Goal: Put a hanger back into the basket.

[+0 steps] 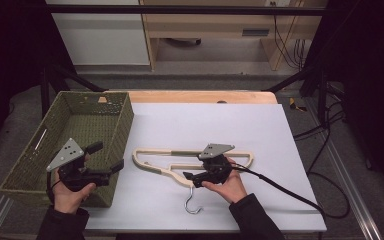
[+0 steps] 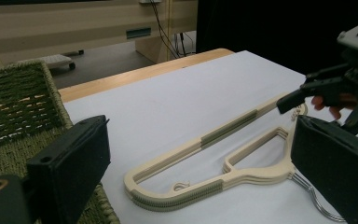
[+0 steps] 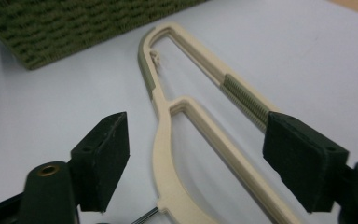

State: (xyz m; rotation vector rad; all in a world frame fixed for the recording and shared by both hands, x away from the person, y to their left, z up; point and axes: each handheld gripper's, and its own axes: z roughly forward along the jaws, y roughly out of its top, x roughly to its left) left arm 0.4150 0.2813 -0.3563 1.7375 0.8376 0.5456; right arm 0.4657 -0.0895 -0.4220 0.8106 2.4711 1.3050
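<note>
A cream plastic hanger point(image 1: 170, 152) with grey-green ribbed strips and a metal hook point(image 1: 192, 202) lies flat on the white table top. My right gripper point(image 1: 192, 167) hovers low over its middle, pointing left. In the right gripper view the jaws point(image 3: 203, 156) stand open on either side of the hanger point(image 3: 163, 140), with the neck and one arm between them and neither pad touching it. My left gripper point(image 1: 109, 156) is held open over the right wall of the basket and holds nothing. The left gripper view point(image 2: 200, 163) looks along the hanger point(image 2: 223, 130) toward the right gripper point(image 2: 307, 93).
A green woven basket point(image 1: 125, 115) stands at the table's left edge; nothing shows inside it. Its wall sits close to the hanger's left end point(image 3: 74, 28). A black cable point(image 1: 280, 187) trails right from the right gripper. A wooden edge point(image 1: 200, 96) runs along the table's far side.
</note>
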